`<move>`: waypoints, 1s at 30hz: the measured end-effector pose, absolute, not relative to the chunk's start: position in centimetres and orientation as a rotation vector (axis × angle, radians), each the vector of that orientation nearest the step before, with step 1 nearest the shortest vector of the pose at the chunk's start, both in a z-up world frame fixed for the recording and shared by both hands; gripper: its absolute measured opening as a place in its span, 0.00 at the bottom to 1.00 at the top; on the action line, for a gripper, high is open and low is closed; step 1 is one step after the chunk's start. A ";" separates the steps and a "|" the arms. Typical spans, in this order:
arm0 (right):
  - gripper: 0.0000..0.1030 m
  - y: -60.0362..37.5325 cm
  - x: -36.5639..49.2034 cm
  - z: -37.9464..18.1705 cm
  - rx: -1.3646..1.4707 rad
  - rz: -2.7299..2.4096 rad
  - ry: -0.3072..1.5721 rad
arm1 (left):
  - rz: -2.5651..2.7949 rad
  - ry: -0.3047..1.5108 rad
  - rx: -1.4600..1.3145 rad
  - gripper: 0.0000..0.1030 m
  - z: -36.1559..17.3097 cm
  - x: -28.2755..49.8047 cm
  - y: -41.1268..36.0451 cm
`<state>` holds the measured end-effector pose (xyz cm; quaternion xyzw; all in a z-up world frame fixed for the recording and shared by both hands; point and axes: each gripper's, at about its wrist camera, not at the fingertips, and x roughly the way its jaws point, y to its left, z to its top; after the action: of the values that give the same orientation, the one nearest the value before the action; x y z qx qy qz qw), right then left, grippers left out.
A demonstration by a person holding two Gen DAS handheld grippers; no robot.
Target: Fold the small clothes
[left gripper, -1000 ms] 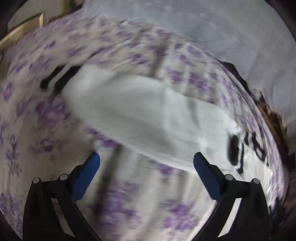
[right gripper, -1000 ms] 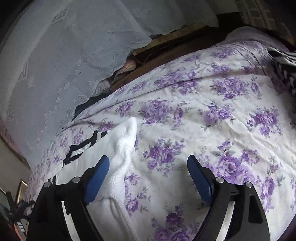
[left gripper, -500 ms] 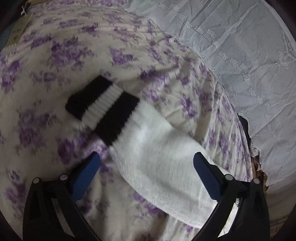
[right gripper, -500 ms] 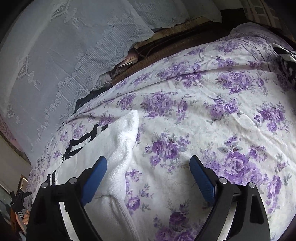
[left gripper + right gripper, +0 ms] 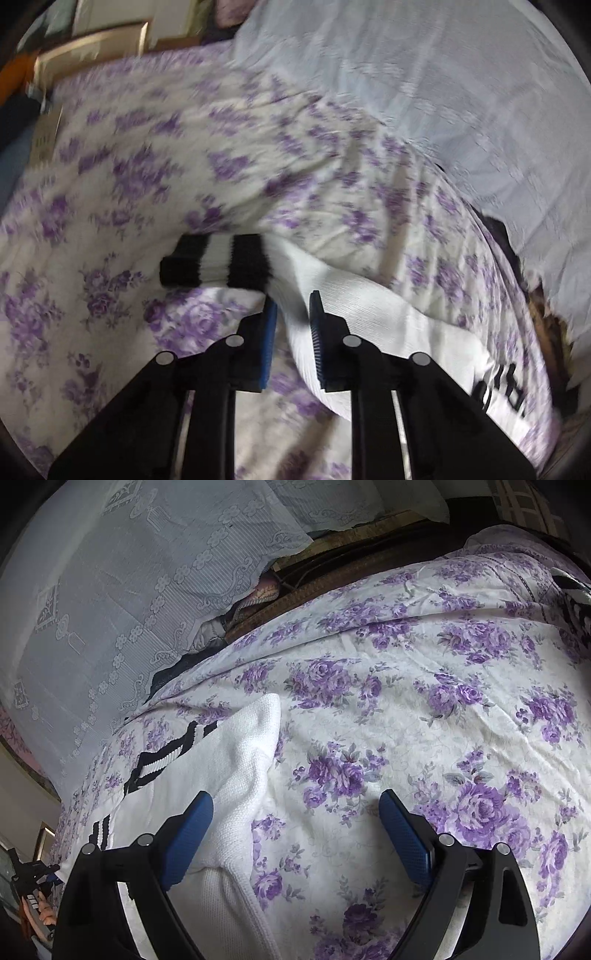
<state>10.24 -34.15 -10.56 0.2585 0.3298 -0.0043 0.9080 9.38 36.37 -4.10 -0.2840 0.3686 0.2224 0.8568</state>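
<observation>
Blue pads of my left tool (image 5: 292, 334) are clamped on the white sock (image 5: 369, 317), pinching its leg just right of the black-and-white striped cuff (image 5: 216, 266), which sticks out to the far left over the purple-flowered bedspread (image 5: 147, 177). My right tool (image 5: 295, 843) stands wide apart, gripping nothing; the sock's toe end (image 5: 255, 731) lies beside its left finger. Only the right view shows a second striped cuff (image 5: 166, 757) further left, and the lace curtain (image 5: 129, 590) sharply.
</observation>
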 end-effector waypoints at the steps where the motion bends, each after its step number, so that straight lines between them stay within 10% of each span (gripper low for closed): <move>1: 0.89 -34.2 10.3 -10.6 0.534 -0.009 0.683 | 0.461 0.776 -0.552 0.16 -3.3 9.6 35.2; 12: 0.92 -34.2 10.7 -10.7 0.534 -0.002 0.696 | 0.386 0.727 -0.238 0.11 3.2 10.5 25.5; 15: 0.92 -34.2 10.7 -10.7 0.537 -0.001 0.697 | 0.399 0.758 -0.277 0.35 2.8 10.0 26.1; 17: 0.93 -34.1 10.8 -10.8 0.534 0.001 0.702 | 0.423 0.756 -0.318 0.73 1.7 8.7 27.8; 30: 0.96 -33.6 11.3 -11.0 0.510 -0.002 0.721 | 0.515 0.880 -0.400 0.79 -4.0 10.2 33.3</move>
<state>11.32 -33.56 -10.96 0.2466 0.3489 -0.0010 0.9041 10.21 33.34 -4.03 -0.1901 0.4185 0.2448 0.8537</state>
